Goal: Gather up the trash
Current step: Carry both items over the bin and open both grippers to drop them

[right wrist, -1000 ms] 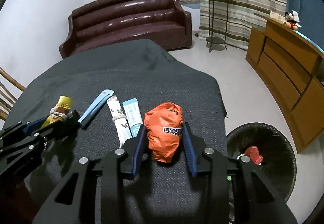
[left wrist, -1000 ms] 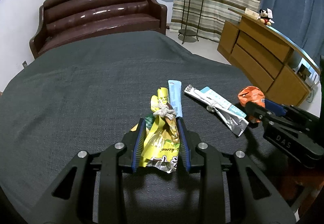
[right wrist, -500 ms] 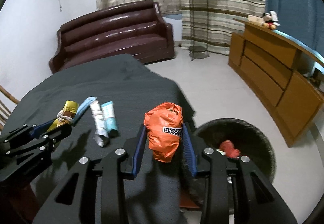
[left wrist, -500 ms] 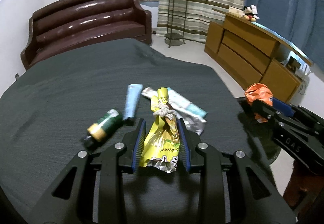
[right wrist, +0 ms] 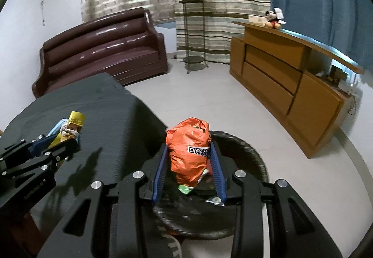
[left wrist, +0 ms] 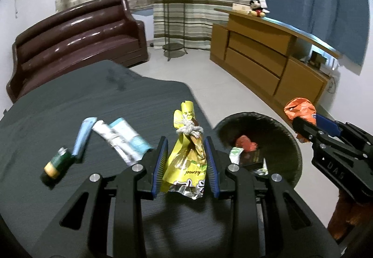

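My left gripper [left wrist: 186, 141] is shut on a yellow snack wrapper [left wrist: 186, 160] tied with white string, held above the right edge of the dark grey table [left wrist: 93, 99]. My right gripper [right wrist: 189, 148] is shut on a crumpled orange bag [right wrist: 189, 148] with a QR label, held over the black trash bin [right wrist: 247, 150]. The bin [left wrist: 279, 132] holds a red wrapper [left wrist: 244, 142] and other scraps. A blue tube [left wrist: 84, 135], two white and blue tubes [left wrist: 121, 139] and a green and yellow bottle [left wrist: 56, 162] lie on the table.
A brown sofa [left wrist: 74, 39] stands behind the table. A wooden sideboard [left wrist: 268, 60] with a Mickey toy [left wrist: 257, 7] lines the right wall. A plant stand [left wrist: 173, 15] stands by the striped curtains. The bin sits on the pale floor [right wrist: 221, 99] right of the table.
Both grippers have swung right with their loads. The right gripper now hangs over the bin; the left gripper has reached the table's right edge, with the bin in its view.
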Available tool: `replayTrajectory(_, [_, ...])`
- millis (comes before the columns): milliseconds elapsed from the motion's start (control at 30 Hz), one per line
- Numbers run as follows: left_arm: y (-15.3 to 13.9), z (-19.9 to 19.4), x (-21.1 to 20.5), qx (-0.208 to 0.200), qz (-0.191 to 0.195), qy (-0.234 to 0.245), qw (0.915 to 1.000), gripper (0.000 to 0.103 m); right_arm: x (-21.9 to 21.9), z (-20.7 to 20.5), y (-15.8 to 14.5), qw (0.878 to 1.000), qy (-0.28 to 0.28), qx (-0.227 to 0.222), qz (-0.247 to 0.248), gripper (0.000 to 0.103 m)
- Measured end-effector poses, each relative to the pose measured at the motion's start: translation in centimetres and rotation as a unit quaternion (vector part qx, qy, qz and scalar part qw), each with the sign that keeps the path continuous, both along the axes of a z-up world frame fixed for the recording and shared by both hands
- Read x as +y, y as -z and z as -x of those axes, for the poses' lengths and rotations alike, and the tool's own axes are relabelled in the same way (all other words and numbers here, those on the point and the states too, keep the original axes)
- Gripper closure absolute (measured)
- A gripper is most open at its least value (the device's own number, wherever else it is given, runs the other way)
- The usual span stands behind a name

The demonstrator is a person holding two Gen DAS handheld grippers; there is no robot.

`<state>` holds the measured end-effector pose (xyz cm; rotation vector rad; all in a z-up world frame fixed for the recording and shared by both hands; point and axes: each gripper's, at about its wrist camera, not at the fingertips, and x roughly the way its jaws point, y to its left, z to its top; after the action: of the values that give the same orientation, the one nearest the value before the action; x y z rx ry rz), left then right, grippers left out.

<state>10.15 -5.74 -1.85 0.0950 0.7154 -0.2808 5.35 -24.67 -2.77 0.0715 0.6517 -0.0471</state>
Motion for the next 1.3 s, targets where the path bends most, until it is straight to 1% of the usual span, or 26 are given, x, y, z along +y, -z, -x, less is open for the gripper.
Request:
replayTrajectory(200, [0.5, -0.6, -3.4, -0.005, -0.010, 0.017, 0.9998, 0.072, -2.1, 0.1, 0.5, 1.000, 0.022, 0.000, -0.003, 0.067])
replayTrajectory(400, [1.1, -1.3, -5.9, 0.000, -0.019, 0.031, 0.9993, 0.072, -3.3, 0.2, 1.1, 0.999, 0.035, 0.003, -0.007, 0.067])
replayTrajectory(667, [1.8, -2.4, -8.1, 0.005, -0.035, 0.039, 0.9986, 0.072, -3.8, -0.2, 1.7, 0.999, 0.044, 0.006, -0.016, 0.067])
replayTrajectory(967, [2.5, -3.6, -9.6, 0.013, -0.046, 0.042, 0.9980, 0.071, -4.6, -1.3, 2.1, 0.998, 0.051, 0.006, -0.029, 0.066])
replayTrajectory(1033, [2.6, -3.6, -9.4, 0.015, -0.049, 0.041, 0.9978, 0.062, -4.8, -1.5, 2.3, 0.998, 0.053, 0.008, -0.035, 0.062])
replayTrajectory(1067, [2.7, -3.7, -9.4, 0.016, -0.049, 0.041, 0.9978, 0.054, -4.9, -1.5, 2.3, 0.998, 0.053, 0.008, -0.040, 0.060])
replayTrajectory(1100, [2.6, -3.6, -9.4, 0.016, -0.049, 0.040, 0.9979, 0.049, -5.0, -1.6, 2.3, 0.998, 0.053, 0.008, -0.041, 0.059])
replayTrajectory(1300, [2.5, -3.8, -8.9, 0.015, -0.043, 0.029, 0.9985, 0.045, -5.2, -1.3, 2.2, 0.998, 0.056, 0.004, -0.041, 0.058])
